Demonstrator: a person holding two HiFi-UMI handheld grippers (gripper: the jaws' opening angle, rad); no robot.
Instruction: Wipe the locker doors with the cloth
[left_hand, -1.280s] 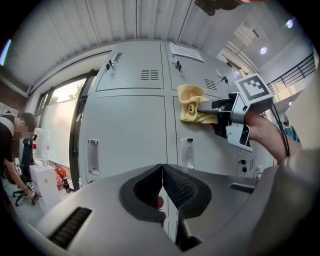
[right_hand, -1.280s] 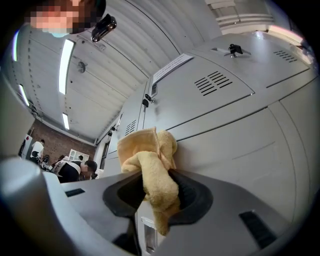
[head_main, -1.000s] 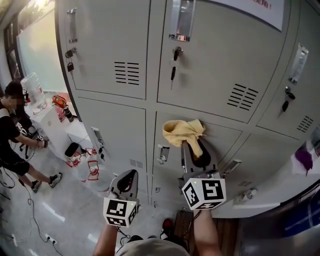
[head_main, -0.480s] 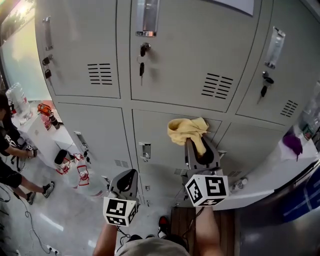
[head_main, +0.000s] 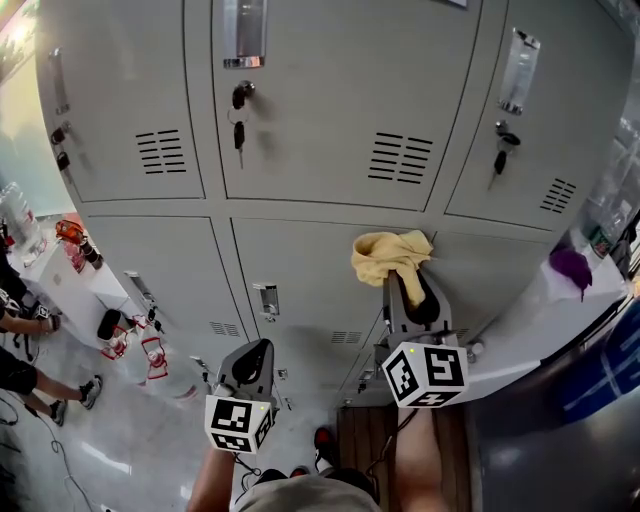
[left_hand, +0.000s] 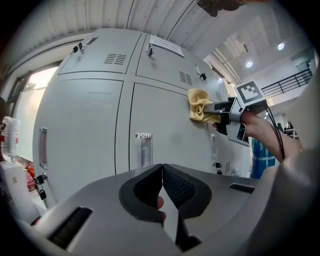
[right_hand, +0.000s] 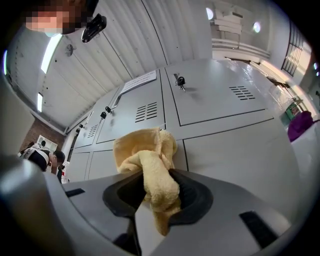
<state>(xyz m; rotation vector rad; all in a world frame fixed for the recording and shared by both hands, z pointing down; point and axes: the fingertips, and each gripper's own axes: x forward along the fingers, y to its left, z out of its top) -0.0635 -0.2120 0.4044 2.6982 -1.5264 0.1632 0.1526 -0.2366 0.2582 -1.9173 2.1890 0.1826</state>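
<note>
Two hand-held grippers are in play. The right gripper (right_hand: 157, 192) has its black padded jaws closed tight on a twisted fold of the yellow terry cloth (right_hand: 145, 155). One tail of the cloth hangs back between the jaws, and the bulk bunches out past their tips. That bunch is pressed against the grey metal locker doors (head_main: 330, 90), at the upper right corner of the lower middle door (head_main: 300, 270), right by the vertical seam to its neighbour and just under the horizontal seam below the upper row.

The left gripper (left_hand: 162, 187) is held lower and to the left, away from the cloth and short of the lockers. Its jaws meet at the tips with nothing between them.

Above, a dark key (head_main: 239, 130) hangs from the lock of the upper middle door. To the right, a purple object (head_main: 570, 268) sits on a white ledge (head_main: 520, 330).
</note>
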